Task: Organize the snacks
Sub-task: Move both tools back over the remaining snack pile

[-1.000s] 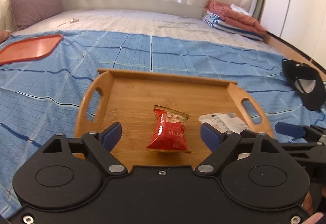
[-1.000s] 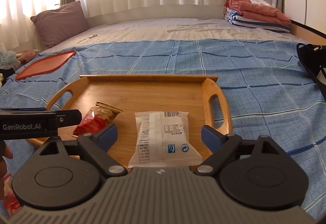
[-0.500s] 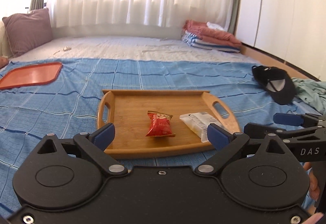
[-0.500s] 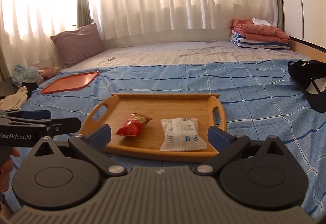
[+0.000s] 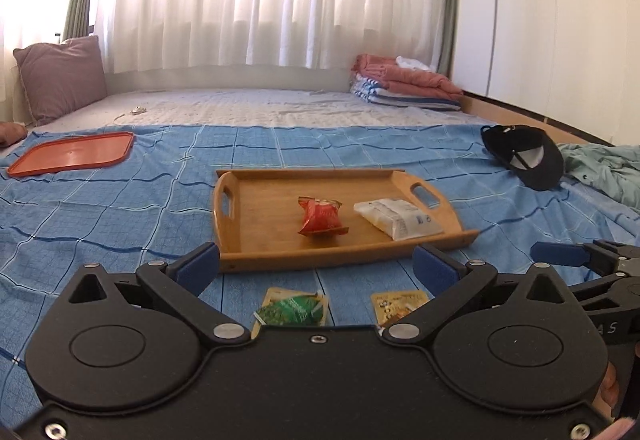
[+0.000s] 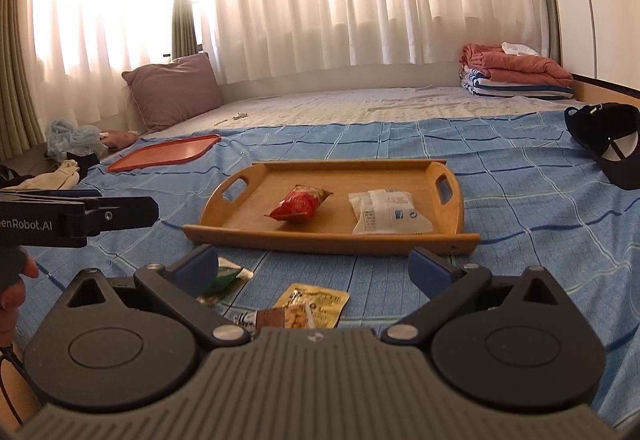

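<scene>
A wooden tray [image 5: 308,173] lies on the blue checked bedspread, holding a red snack packet [image 5: 321,217] and a white packet [image 5: 398,218]. My left gripper [image 5: 316,266] hovers short of the tray's near wall, its jaws opening wide with nothing between them. Below it on the bedspread lie a green packet [image 5: 294,310] and a yellow packet [image 5: 398,306]. My right gripper [image 6: 315,265] is open and empty, also short of the tray [image 6: 328,238]. The yellow packet [image 6: 316,302] and a brown packet [image 6: 276,318] lie under it, and its left finger partly covers the green packet [image 6: 224,274].
An orange tray [image 5: 72,154] lies far left on the bed. A black cap [image 5: 524,156] and a pale green garment [image 5: 604,168] are at the right. Folded blankets [image 5: 400,84] and a mauve pillow [image 5: 60,76] sit at the back by the curtains.
Both grippers have drawn back from the tray and their jaws have widened. The red and white packets stay on the tray. Loose packets on the bedspread have come into view.
</scene>
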A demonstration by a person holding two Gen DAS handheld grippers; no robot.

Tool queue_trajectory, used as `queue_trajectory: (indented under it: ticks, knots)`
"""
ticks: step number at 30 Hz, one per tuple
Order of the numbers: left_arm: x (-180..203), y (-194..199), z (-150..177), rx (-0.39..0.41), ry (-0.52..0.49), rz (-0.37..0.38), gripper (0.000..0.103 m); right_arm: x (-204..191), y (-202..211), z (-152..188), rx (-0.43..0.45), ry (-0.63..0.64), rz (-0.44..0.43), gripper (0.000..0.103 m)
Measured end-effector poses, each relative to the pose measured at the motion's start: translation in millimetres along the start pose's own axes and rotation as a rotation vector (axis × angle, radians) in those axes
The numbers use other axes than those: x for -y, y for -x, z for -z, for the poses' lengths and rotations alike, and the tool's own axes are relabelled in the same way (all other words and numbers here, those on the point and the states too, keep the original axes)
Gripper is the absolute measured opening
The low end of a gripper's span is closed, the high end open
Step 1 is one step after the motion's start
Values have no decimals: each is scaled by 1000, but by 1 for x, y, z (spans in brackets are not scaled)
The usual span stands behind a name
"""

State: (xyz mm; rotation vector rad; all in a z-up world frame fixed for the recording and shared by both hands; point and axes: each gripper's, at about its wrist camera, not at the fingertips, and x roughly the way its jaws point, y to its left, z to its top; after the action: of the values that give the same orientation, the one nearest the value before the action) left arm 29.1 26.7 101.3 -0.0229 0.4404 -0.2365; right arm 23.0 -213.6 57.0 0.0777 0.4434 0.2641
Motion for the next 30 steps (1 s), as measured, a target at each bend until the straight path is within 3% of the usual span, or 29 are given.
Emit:
queue_trajectory:
  ticks: [10,17,19,20,21,25,28,30]
  knots:
    - [-8,4,47,-30,9,37,103,-19,-2,43,-12,46,11,103]
    - [-3,-3,65,-32,-76,30,103,-29,-9,62,11,62,8,103]
    - [-3,-6,66,-45,-52,54,90,-31,-10,66,21,64,7,103]
    - [-5,-5,67,-41,-26,79,75,-32,-9,68,31,62,5,103]
    - [-8,-5,68,-42,-4,97,67,-32,-8,70,41,60,2,103]
    - [-11,-11,71,-75,-4,80,63,-31,-8,75,48,48,-16,103]
    - [-13,-19,76,-107,-5,77,51,-28,-11,76,32,21,-14,103]
    - [-16,-25,78,-137,22,97,31,-27,-13,77,26,5,-14,103]
